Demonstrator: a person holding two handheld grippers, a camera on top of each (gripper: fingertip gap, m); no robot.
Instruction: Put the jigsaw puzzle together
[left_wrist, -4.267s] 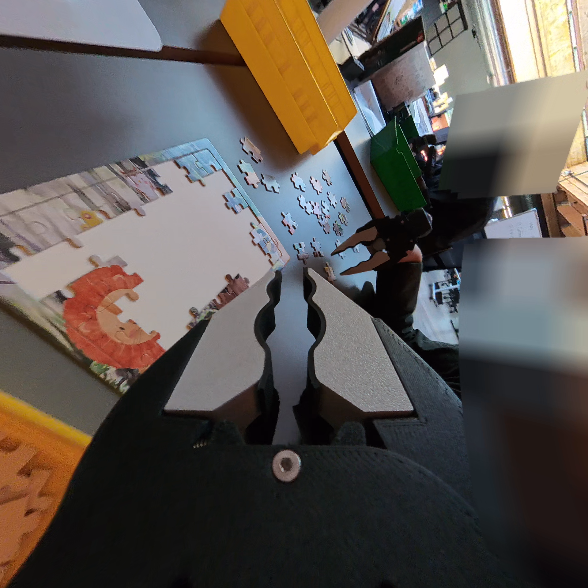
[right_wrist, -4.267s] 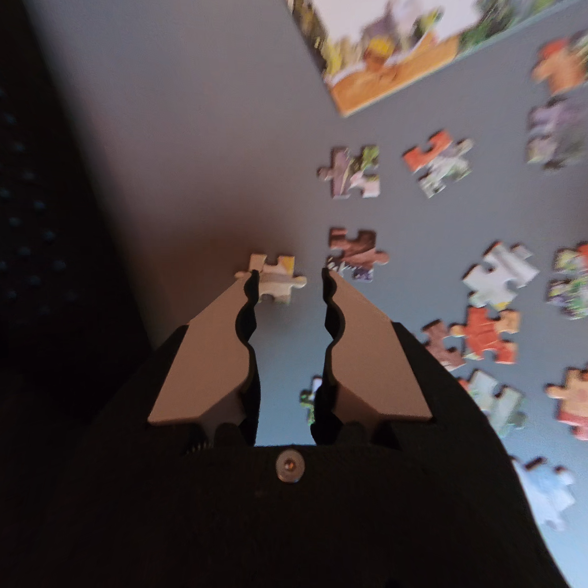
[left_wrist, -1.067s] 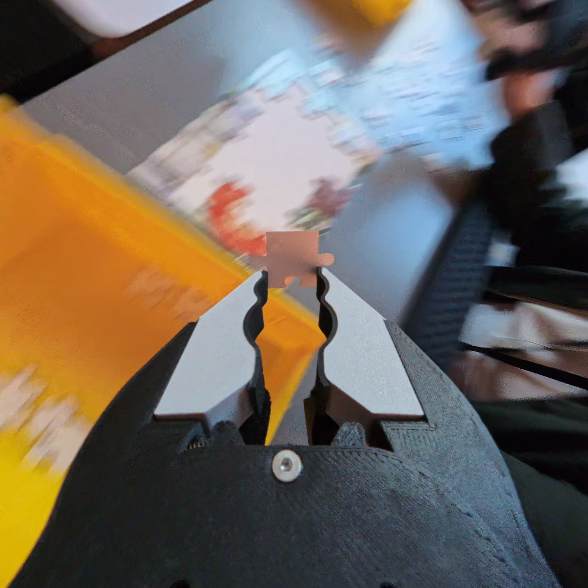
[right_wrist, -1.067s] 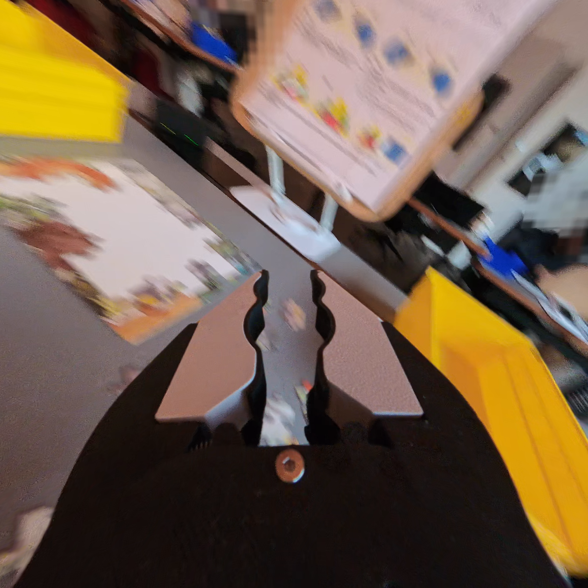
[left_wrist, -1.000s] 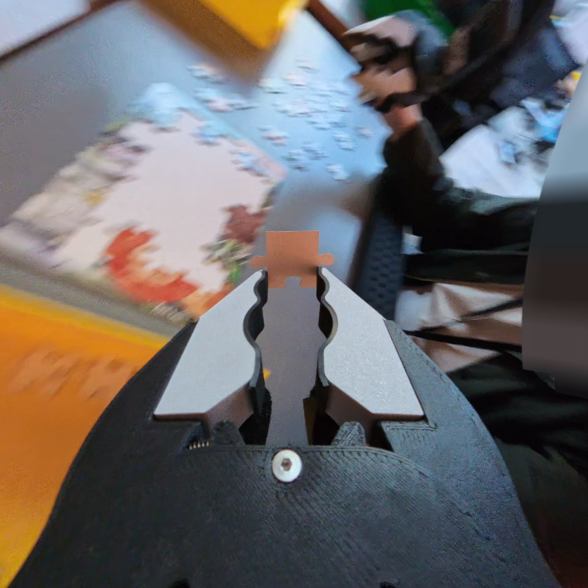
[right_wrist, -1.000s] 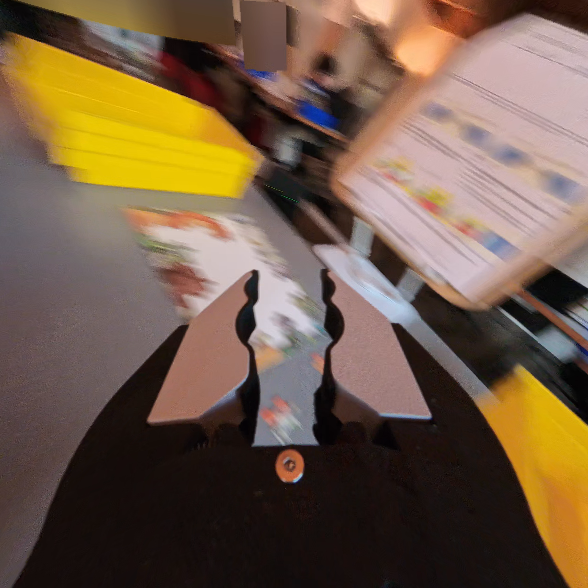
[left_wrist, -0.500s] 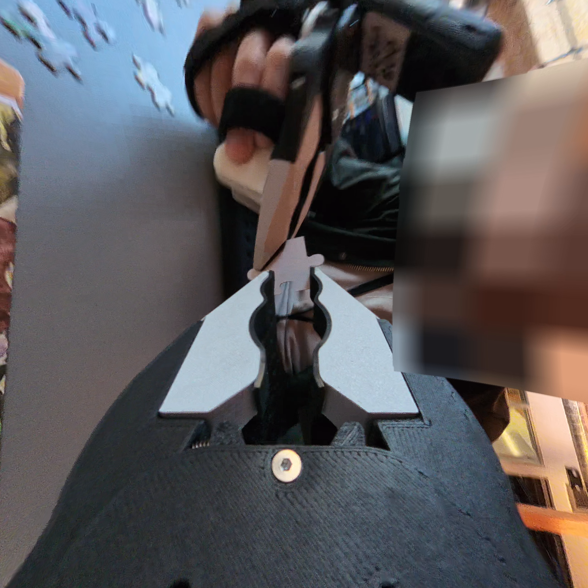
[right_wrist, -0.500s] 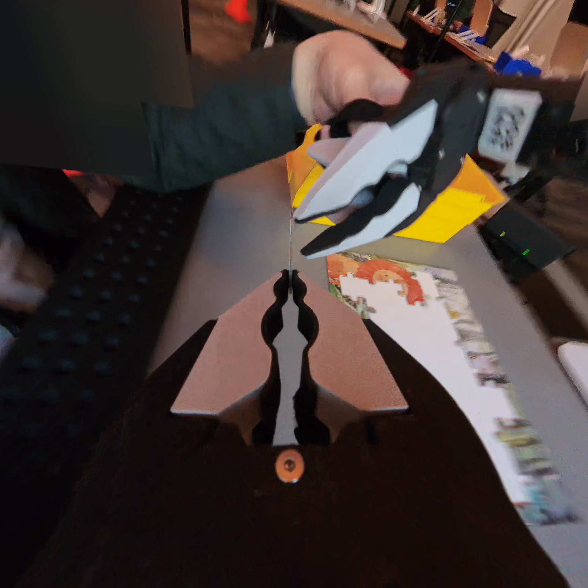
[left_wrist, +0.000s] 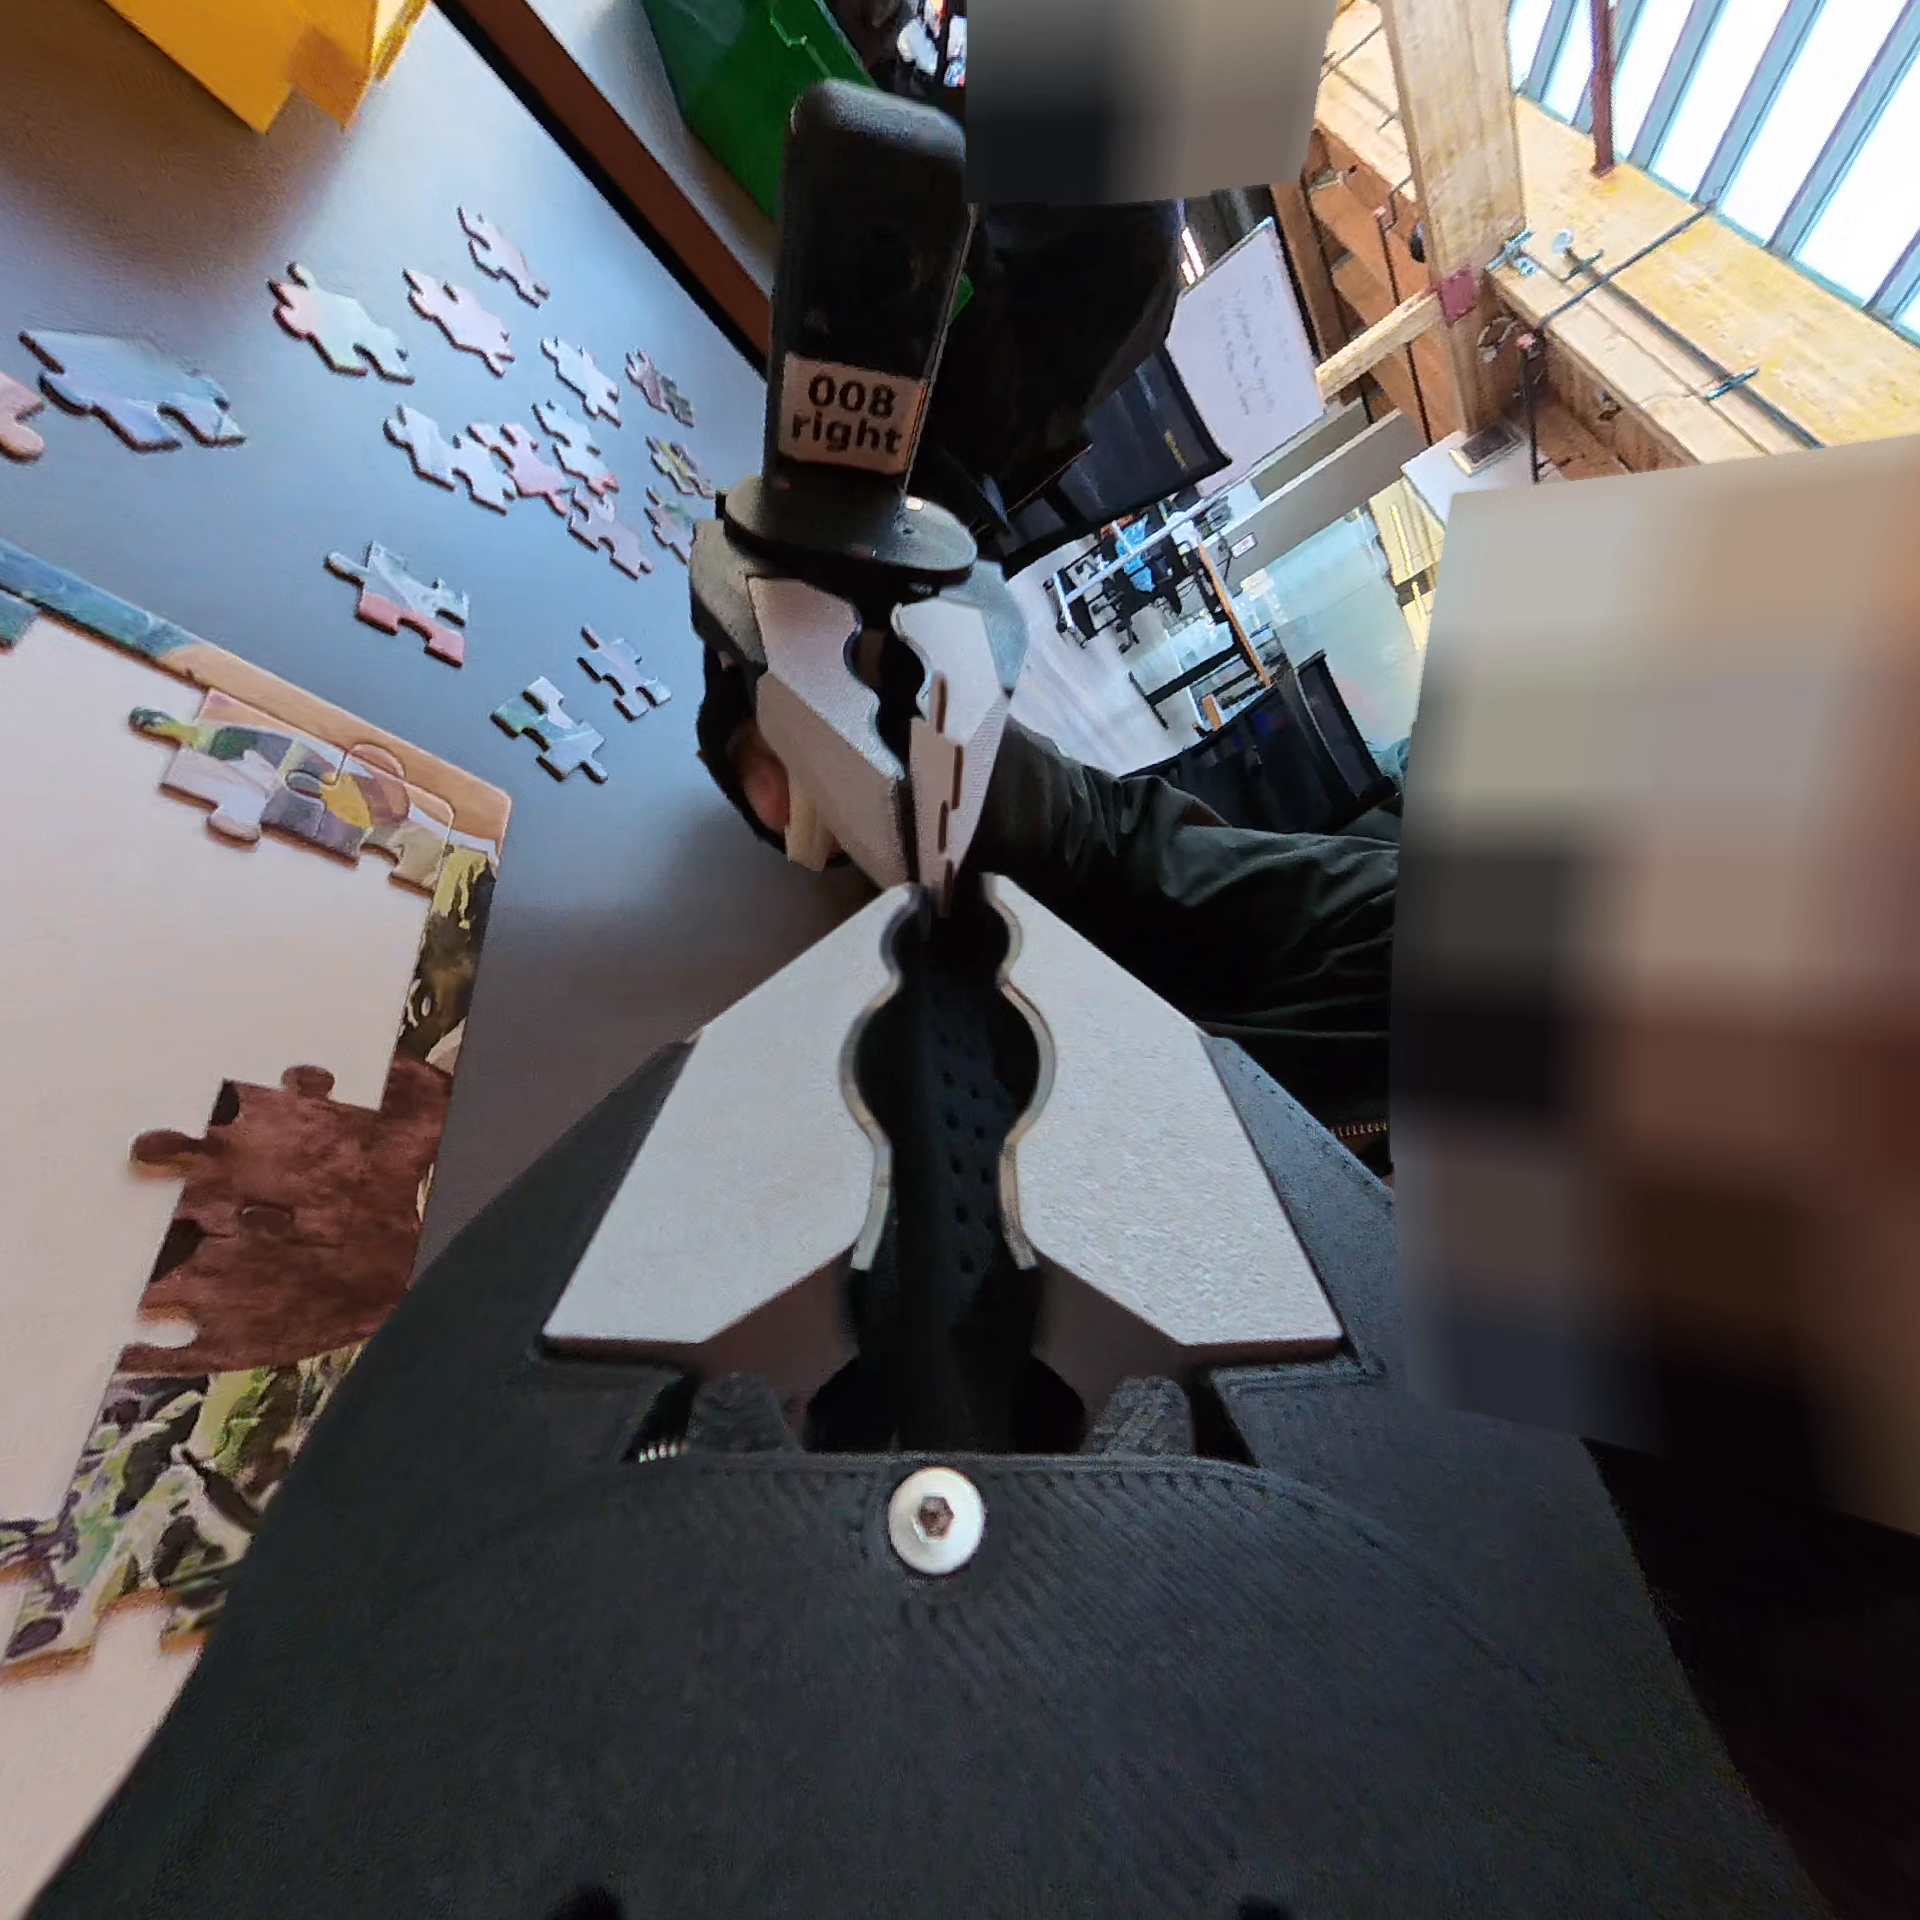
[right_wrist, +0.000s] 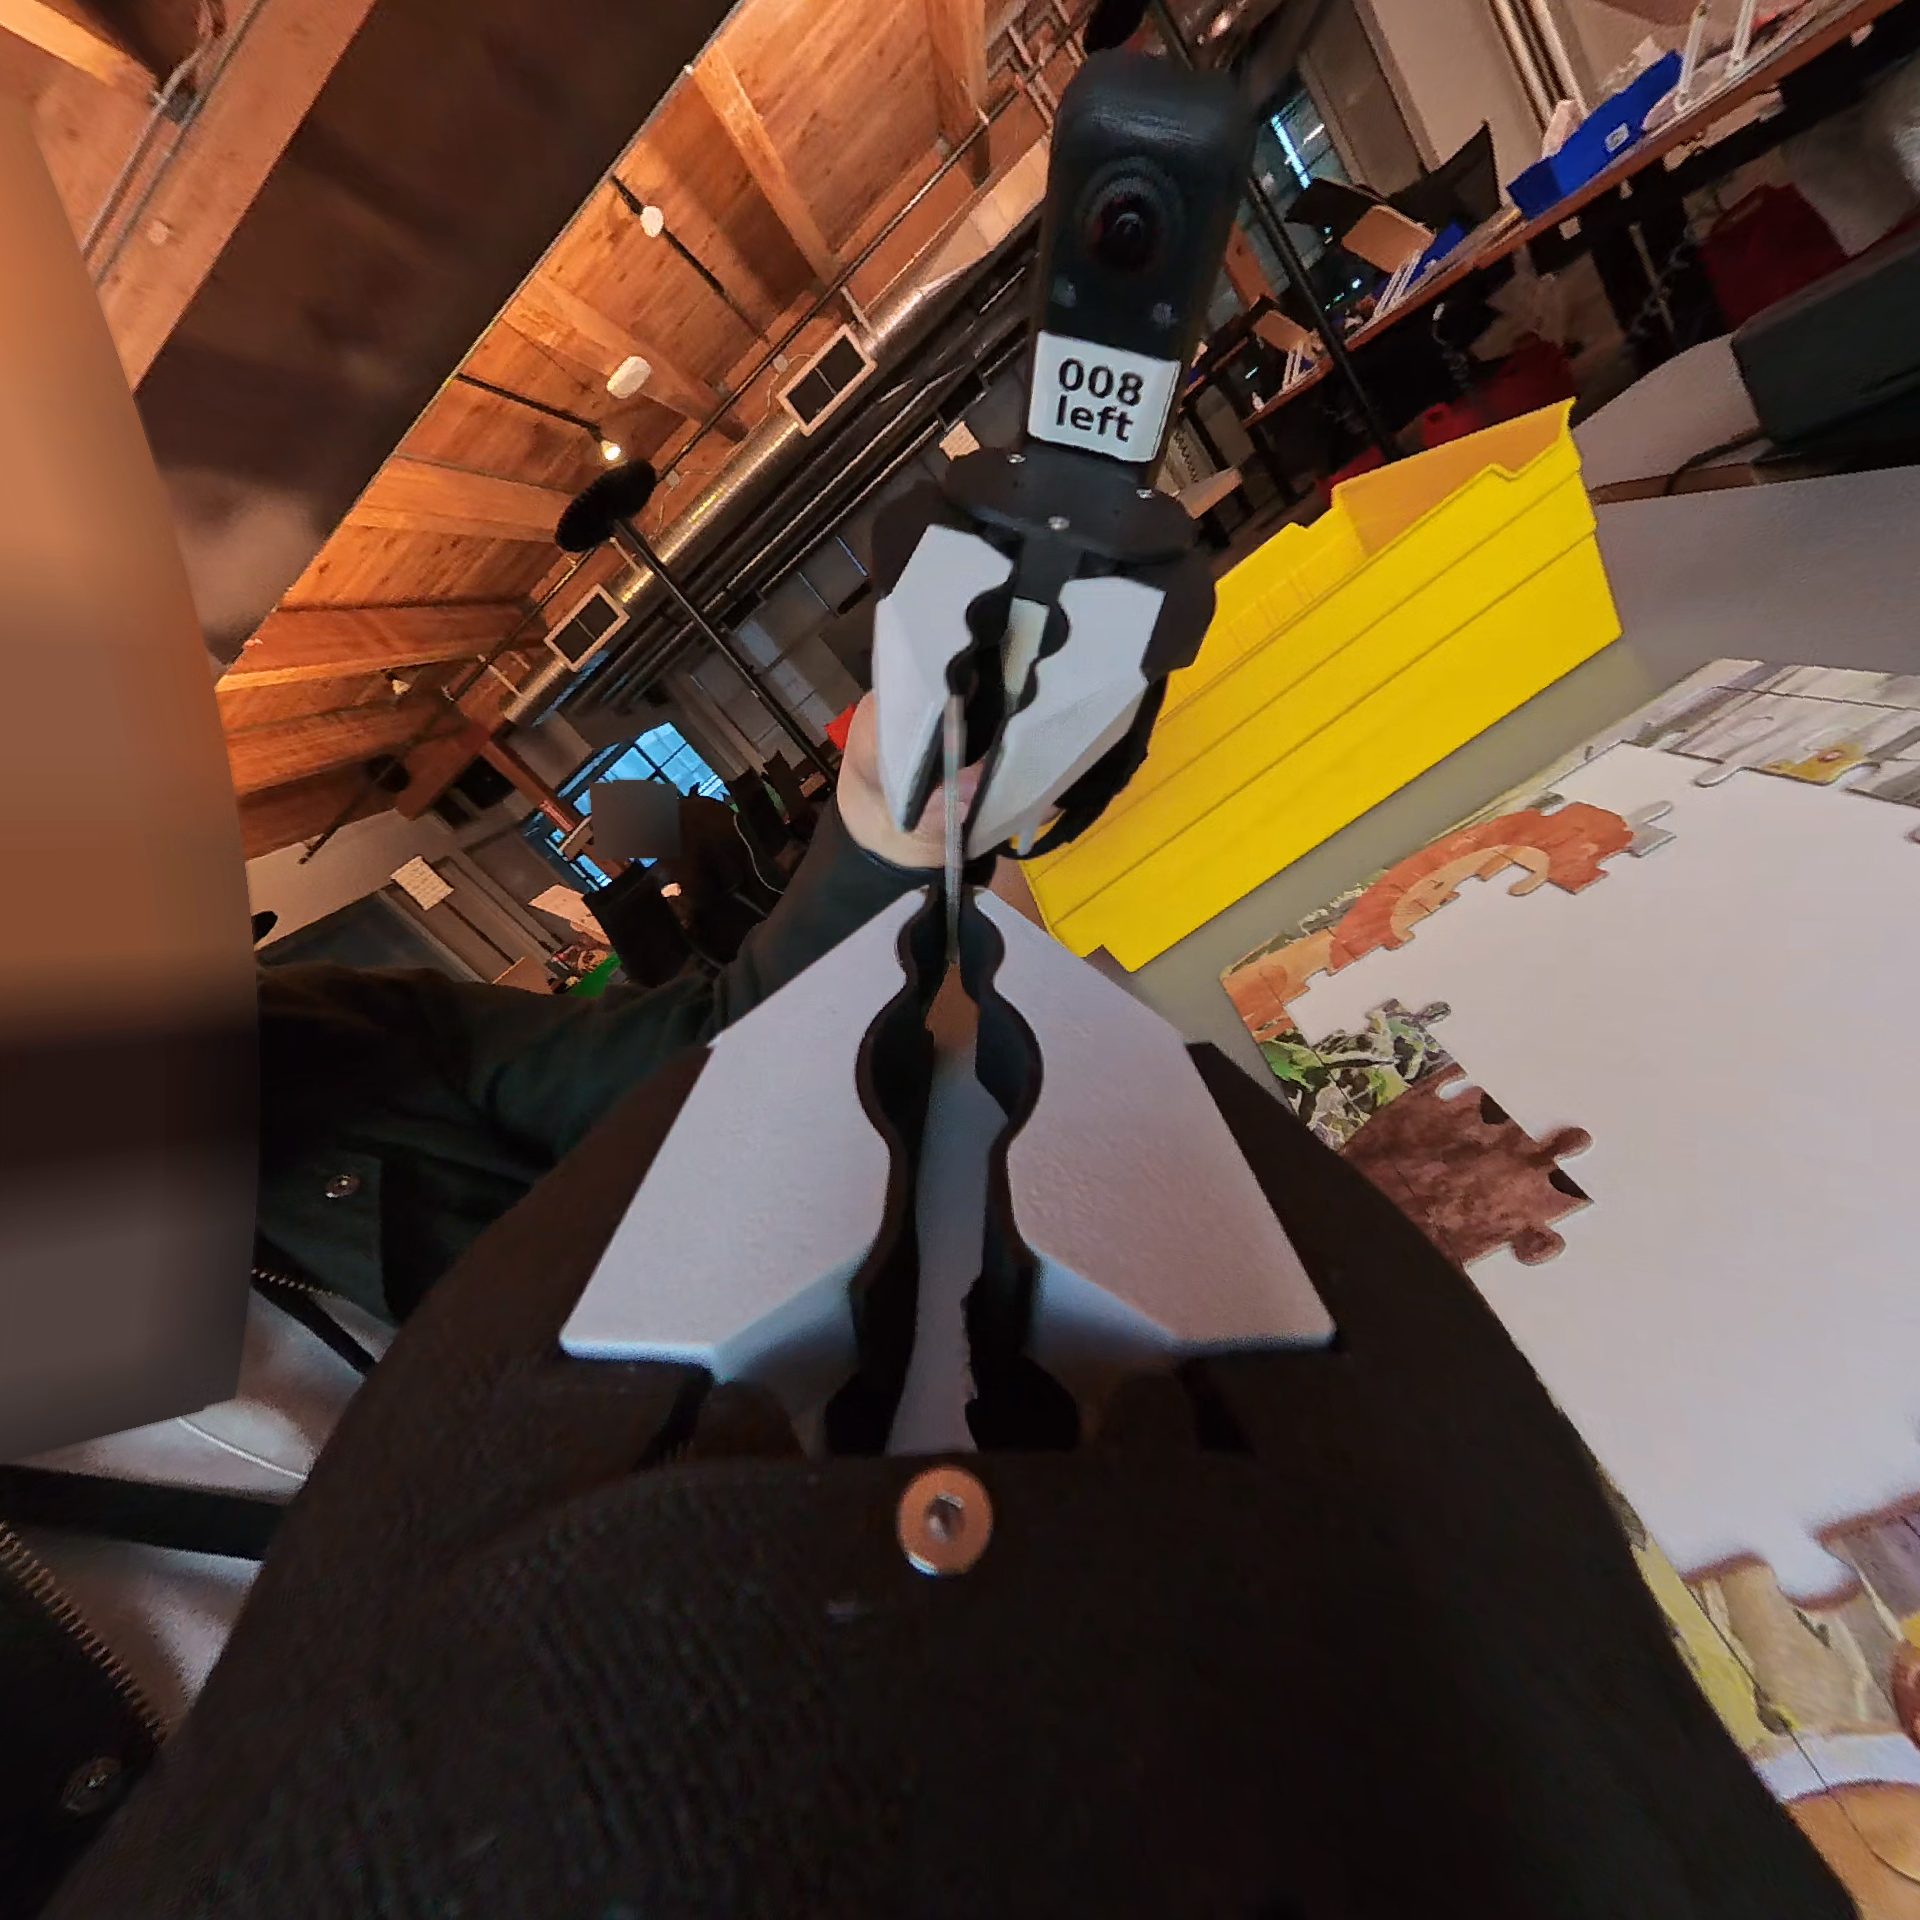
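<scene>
While both grippers meet tip to tip above the table's near edge, the puzzle piece (left_wrist: 940, 790) stands edge-on between them: the right gripper (left_wrist: 914, 862) pinches it, the left gripper (left_wrist: 940, 899) is nearly closed at its lower edge, probably a handover. The puzzle board (left_wrist: 156, 935) lies left.

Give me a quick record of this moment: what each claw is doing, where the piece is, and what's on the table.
right claw: shut on the piece, pinching its flat faces
left claw: tip to tip with the right claw; the piece's end reaches into its narrow gap, grip unclear
piece: in the air, edge-on to both cameras
puzzle: part-built, middle bare
loose pieces: scattered on the table beside the puzzle
bin: yellow, on the table next to the puzzle
</scene>
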